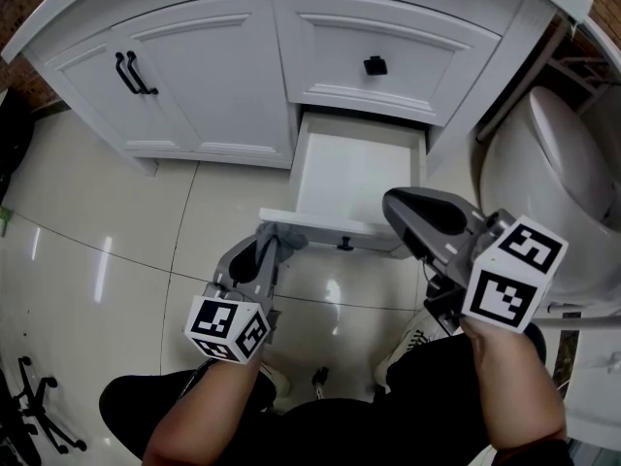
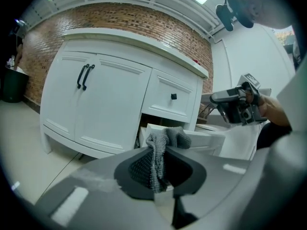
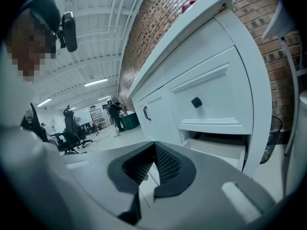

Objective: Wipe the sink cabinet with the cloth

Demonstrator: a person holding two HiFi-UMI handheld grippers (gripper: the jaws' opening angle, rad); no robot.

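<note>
The white sink cabinet (image 1: 223,85) has two doors with black handles (image 1: 134,72), a top drawer with a black knob (image 1: 375,65), and a lower drawer (image 1: 354,178) pulled open. My left gripper (image 1: 276,239) is at the left end of the open drawer's front, shut on a grey knitted cloth (image 2: 160,150). The cloth bunches out past the fingertips against the drawer front (image 2: 206,140). My right gripper (image 1: 396,205) hovers over the right end of the drawer front. Its jaws meet at the tips with nothing between them (image 3: 153,146).
A white toilet (image 1: 558,168) stands close on the right of the cabinet. The floor (image 1: 116,221) is glossy beige tile. A black chair base (image 1: 39,416) sits at the lower left. The person's shoes (image 1: 415,343) are below the drawer.
</note>
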